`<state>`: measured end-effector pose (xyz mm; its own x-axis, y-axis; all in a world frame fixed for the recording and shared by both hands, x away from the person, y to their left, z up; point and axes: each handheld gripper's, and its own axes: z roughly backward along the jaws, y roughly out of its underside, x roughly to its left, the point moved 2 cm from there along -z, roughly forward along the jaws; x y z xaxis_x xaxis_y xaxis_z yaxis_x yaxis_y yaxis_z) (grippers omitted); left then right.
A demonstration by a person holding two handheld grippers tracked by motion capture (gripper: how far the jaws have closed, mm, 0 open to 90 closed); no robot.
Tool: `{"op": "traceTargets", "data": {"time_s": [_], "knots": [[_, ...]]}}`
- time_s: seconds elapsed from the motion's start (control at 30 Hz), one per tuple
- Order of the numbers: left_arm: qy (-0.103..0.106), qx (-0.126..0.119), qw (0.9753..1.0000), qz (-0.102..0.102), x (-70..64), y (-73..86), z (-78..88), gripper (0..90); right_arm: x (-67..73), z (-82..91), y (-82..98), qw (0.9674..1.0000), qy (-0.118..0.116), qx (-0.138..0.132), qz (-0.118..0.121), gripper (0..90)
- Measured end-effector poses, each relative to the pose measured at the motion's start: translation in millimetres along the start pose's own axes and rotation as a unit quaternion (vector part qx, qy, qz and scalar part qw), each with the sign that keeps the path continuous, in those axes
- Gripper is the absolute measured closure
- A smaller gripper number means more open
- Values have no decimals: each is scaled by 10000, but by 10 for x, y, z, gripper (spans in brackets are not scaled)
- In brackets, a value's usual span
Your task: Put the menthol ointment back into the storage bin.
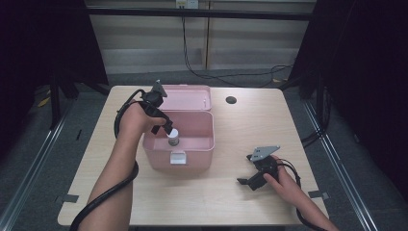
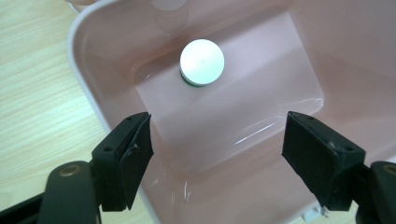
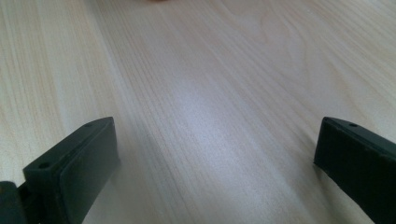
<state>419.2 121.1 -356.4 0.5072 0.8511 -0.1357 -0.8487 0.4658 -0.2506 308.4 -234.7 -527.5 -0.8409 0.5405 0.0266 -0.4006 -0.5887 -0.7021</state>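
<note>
A pink storage box (image 1: 194, 159) stands open at the middle of the wooden table, its lid (image 1: 185, 97) folded back behind it. Inside, a small bottle with a white cap (image 1: 173, 136) stands upright on the box floor. My left gripper (image 1: 163, 126) hangs over the box's left side, pointing down and open. In the left gripper view the white cap (image 2: 201, 62) lies beyond the jaws and apart from them; the left gripper (image 2: 217, 140) holds nothing. My right gripper (image 1: 249, 182) rests low on the table at the front right, open, and between its jaws (image 3: 215, 158) is bare wood.
A white latch (image 1: 178, 158) sits on the box's front wall. A dark round hole (image 1: 231, 100) is in the table (image 1: 250, 130) behind and to the right of the box. Black cables (image 1: 226, 77) run across the floor beyond the far edge.
</note>
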Motion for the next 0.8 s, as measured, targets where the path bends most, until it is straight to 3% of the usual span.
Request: {"op": "traceTargets", "data": {"time_s": [0.53, 0.8], "knots": [[28, -125, 9994, 327, 233, 352, 259, 238, 0, 0, 0, 10000, 1, -1, -1, 0], [64, -174, 9992, 352, 360, 567, 343, 238, 0, 0, 0, 10000, 0, -1, -1, 0]]}}
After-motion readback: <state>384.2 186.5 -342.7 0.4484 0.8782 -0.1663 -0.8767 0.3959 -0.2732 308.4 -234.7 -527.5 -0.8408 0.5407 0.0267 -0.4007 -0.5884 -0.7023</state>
